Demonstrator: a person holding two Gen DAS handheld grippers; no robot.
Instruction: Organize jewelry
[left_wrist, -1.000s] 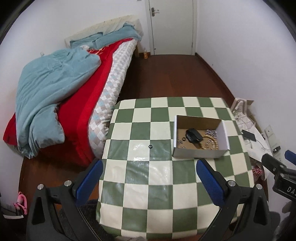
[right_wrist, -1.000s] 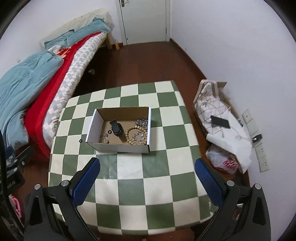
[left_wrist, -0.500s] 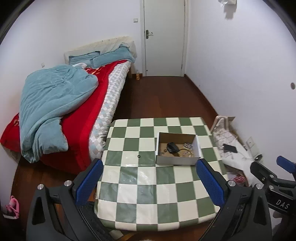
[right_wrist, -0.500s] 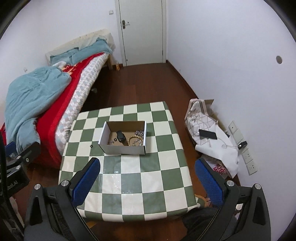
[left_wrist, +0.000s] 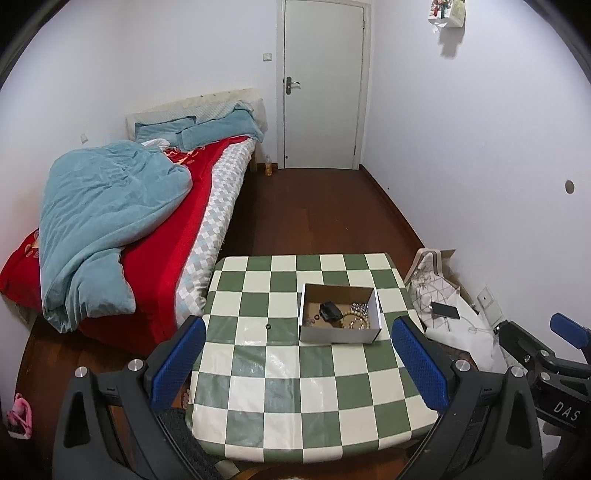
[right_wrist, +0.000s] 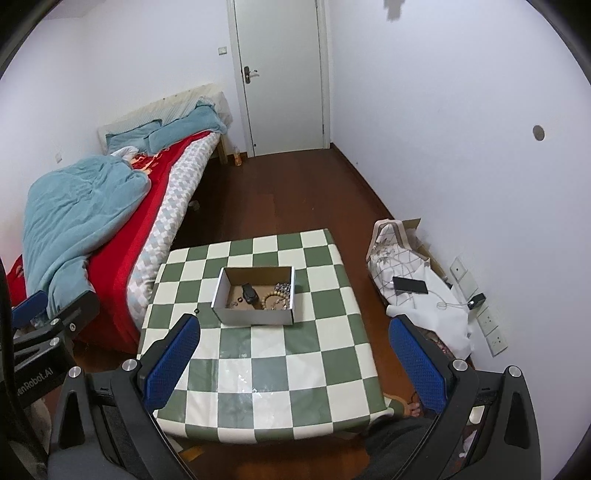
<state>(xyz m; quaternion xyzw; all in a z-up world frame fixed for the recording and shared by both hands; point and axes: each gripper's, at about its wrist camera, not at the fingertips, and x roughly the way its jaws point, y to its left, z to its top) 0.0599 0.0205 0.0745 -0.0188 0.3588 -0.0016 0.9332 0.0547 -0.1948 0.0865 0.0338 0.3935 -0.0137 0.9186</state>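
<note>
The left gripper (left_wrist: 298, 363) and right gripper (right_wrist: 295, 363) hung high above the checkered table (left_wrist: 280, 384), each with fingers spread wide and holding nothing. The cardboard box (left_wrist: 339, 334) sat on the table's far right part, holding a bead bracelet (right_wrist: 275, 297), a black object (right_wrist: 250, 294) and small rings. One small ring (left_wrist: 268, 326) lay on the cloth just left of the box.

I see a green-and-white checkered table (left_wrist: 295, 373). On its far right part sits an open cardboard box (left_wrist: 338, 333), and just left of the box a small dark ring (left_wrist: 268, 326) lies alone on the cloth.
</note>
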